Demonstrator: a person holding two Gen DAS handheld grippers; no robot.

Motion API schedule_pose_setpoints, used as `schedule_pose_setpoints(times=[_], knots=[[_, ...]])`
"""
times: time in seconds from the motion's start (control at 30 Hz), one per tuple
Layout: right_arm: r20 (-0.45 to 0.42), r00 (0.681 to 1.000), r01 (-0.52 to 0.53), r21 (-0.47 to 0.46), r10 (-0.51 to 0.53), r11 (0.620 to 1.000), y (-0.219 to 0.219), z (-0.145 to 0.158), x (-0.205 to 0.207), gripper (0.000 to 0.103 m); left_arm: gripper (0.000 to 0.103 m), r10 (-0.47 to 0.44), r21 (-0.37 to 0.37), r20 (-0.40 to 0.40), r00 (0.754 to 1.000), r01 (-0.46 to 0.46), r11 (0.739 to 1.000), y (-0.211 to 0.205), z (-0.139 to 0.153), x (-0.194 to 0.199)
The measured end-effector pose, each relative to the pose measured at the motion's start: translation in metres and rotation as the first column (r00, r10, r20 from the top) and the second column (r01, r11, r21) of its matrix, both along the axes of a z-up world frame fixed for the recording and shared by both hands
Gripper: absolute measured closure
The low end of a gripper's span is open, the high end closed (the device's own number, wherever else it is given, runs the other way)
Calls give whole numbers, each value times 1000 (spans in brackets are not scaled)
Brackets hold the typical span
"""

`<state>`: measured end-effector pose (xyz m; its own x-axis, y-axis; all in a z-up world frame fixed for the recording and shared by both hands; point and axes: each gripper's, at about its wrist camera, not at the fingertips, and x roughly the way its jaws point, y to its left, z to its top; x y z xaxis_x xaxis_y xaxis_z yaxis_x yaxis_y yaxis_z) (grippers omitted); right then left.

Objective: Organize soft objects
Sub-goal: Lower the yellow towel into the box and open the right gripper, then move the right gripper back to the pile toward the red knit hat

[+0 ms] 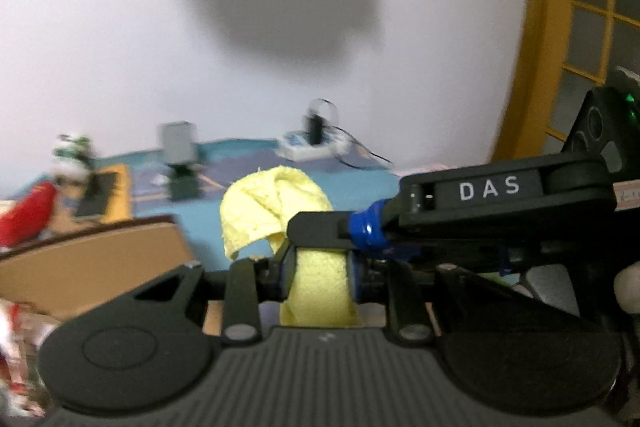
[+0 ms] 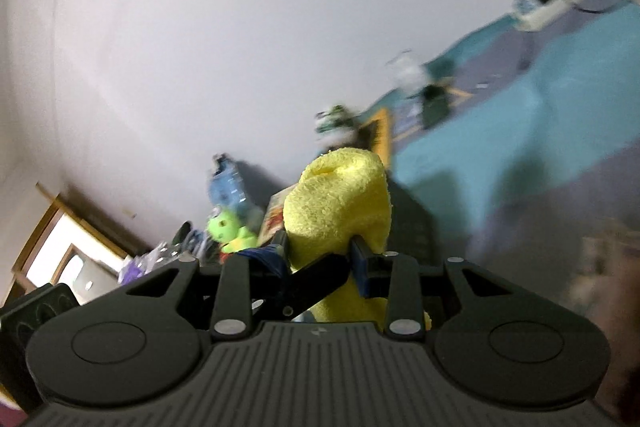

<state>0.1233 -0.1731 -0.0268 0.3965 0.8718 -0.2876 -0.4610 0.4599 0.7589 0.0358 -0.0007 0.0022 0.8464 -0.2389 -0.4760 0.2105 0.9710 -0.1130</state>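
Gripping a yellow terry cloth [image 1: 318,277] between its two fingers [image 1: 280,277], the left gripper [image 1: 318,279] holds the fabric clear of the surface below, with a loose fold of it rising ahead of the fingers and drooping to the left. The right gripper [image 1: 472,203], marked DAS on its side, comes in from the right of the left wrist view and crosses just above the left fingers, its black tip lying against the same cloth. In the right wrist view the right gripper [image 2: 320,255] is closed on the yellow cloth [image 2: 340,203] too: the fabric bulges up in a rounded bundle above the fingers [image 2: 358,255] and hangs down below them. Both grippers thus pinch one cloth, close together. Behind it lies a teal and purple mat [image 1: 240,163], carrying a grey box on a dark stand [image 1: 178,155], a white base with a black upright part and a cable [image 1: 316,139], and a green and white object too blurred to name [image 1: 72,153]. A red soft object [image 1: 26,215] lies at the far left, beside a brown cardboard box [image 1: 92,263]. A green plush toy [image 2: 232,231] and a blue one [image 2: 228,187] sit against the white wall in the right wrist view.
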Motion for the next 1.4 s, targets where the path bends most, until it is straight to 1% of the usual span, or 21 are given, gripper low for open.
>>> schedule_pose_setpoints(times=[0.1, 0.2, 0.27, 0.33, 0.4, 0.47, 0.57, 0.67, 0.8, 0.9, 1.03, 1.23, 1.33, 1.4], knots=[[46, 998, -39, 2, 39, 999, 38, 7, 3, 85, 82, 70, 8, 31, 997, -71, 997, 37, 8, -6], [89, 993, -82, -1, 82, 997, 77, 7, 9, 84, 82, 145, 24, 59, 988, -147, 989, 68, 12, -8], [100, 989, -105, -16, 106, 994, 100, 2, 14, 84, 82, 190, 38, 75, 979, -194, 980, 90, 12, -9], [91, 988, -118, -52, 122, 992, 123, -6, 18, 84, 82, 222, 55, 75, 972, -226, 973, 108, 10, -6], [70, 988, -129, -88, 135, 988, 143, -17, 20, 84, 82, 246, 76, 50, 968, -250, 965, 127, 1, 1], [38, 988, -144, -122, 150, 982, 158, -30, 21, 84, 82, 265, 92, 6, 964, -265, 960, 143, -12, 8], [-11, 986, -165, -162, 166, 973, 175, -48, 22, 84, 81, 282, 89, -72, 957, -275, 957, 168, -35, 14], [-37, 984, -180, -205, 176, 962, 191, -59, 21, 84, 81, 285, 94, -139, 948, -274, 957, 186, -55, 17], [-68, 981, -194, -249, 182, 949, 201, -68, 22, 85, 81, 298, 137, -194, 935, -275, 952, 199, -77, 23], [-89, 979, -201, -256, 184, 946, 201, -69, 19, 84, 81, 303, 132, -245, 921, -278, 951, 210, -88, 26], [-95, 978, -203, -267, 184, 942, 200, -70, 18, 84, 79, 313, 132, -270, 911, -287, 949, 218, -93, 23], [-96, 979, -200, -232, 182, 952, 187, -65, 12, 84, 79, 319, 131, -285, 904, -293, 947, 217, -89, 17], [-87, 980, -196, -197, 182, 961, 176, -59, 8, 84, 79, 325, 149, -273, 905, -294, 944, 210, -82, 12], [-81, 981, -188, -168, 177, 968, 165, -53, 5, 84, 69, 326, 171, -253, 911, -289, 942, 203, -74, 6]])
